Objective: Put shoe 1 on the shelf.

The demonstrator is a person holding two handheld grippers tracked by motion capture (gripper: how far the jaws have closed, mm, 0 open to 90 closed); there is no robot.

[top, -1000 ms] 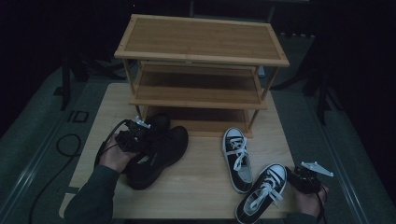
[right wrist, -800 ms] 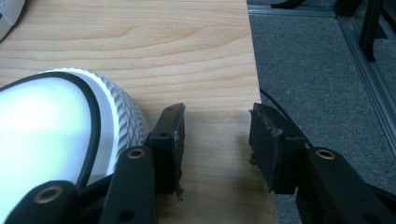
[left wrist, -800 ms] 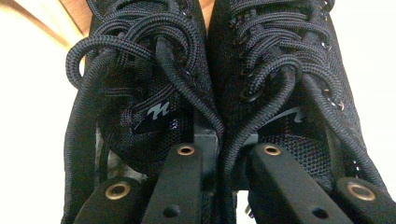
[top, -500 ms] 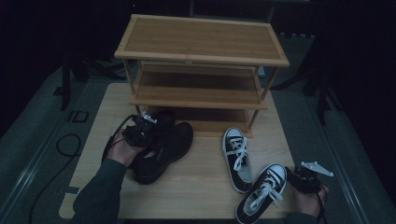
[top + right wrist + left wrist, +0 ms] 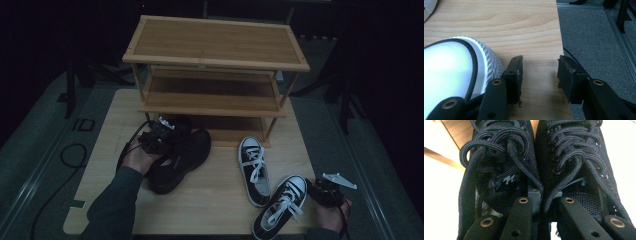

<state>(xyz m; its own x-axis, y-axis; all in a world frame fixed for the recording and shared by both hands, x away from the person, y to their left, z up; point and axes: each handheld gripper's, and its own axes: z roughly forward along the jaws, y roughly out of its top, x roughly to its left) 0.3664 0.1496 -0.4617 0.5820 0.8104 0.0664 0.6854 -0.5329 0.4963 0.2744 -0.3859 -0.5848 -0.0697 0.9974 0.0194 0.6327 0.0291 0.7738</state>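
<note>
Now the left gripper (image 5: 159, 134) clamps the inner collars of two black shoes (image 5: 564, 160) pinched side by side, holding the pair at the table's (image 5: 215, 200) left, just before the rack's (image 5: 215, 55) bottom shelf. Over at the right front corner, the right gripper (image 5: 539, 75) rests with jaws apart and nothing between them, its left jaw just beside the toe cap of a black-and-white sneaker (image 5: 280, 207). Another sneaker (image 5: 254, 167) lies near that one, between it and the rack.

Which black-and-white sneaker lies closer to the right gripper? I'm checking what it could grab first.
The sneaker at the table's front edge, its white toe cap beside the open right gripper; the other sneaker lies nearer the shelf.
</note>
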